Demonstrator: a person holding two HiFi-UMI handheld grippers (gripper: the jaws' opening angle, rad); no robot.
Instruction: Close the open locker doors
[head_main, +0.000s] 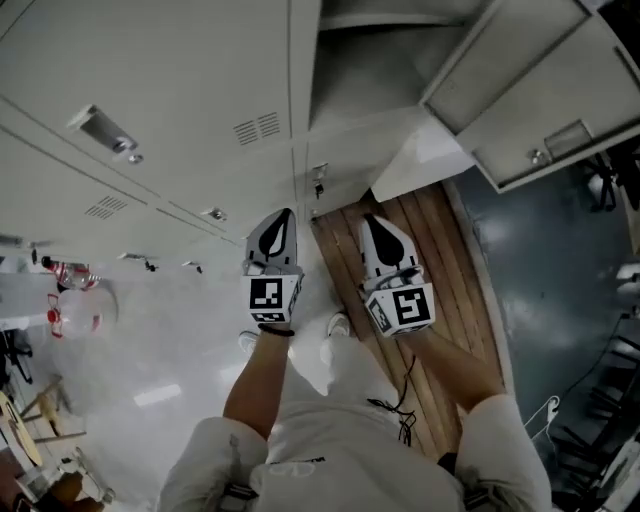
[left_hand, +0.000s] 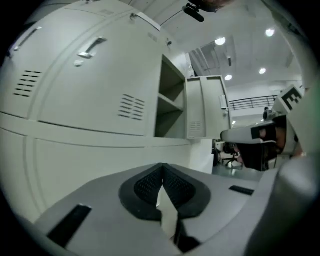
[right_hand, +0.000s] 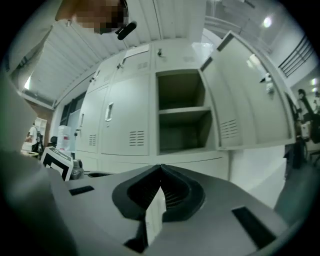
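A row of pale grey lockers (head_main: 150, 90) stands in front of me. One locker (right_hand: 182, 112) is open, showing an empty compartment with a shelf. Its door (right_hand: 245, 105) swings out to the right; in the head view the door (head_main: 545, 90) juts out at the upper right, beside the dark compartment (head_main: 370, 60). The left gripper view shows the same open locker (left_hand: 170, 105) side-on, past closed doors. My left gripper (head_main: 283, 218) and right gripper (head_main: 377, 225) are held side by side in front of the lockers, both shut and empty, touching nothing. Jaw tips meet in the left gripper (left_hand: 162, 169) and the right gripper (right_hand: 160, 171).
A wood-pattern floor strip (head_main: 450, 290) runs along the locker base, with dark floor (head_main: 560, 290) to its right. A black wire rack (head_main: 600, 420) stands at the lower right. Red-and-white items (head_main: 70, 290) sit at the far left. Office chairs (left_hand: 232, 155) are in the distance.
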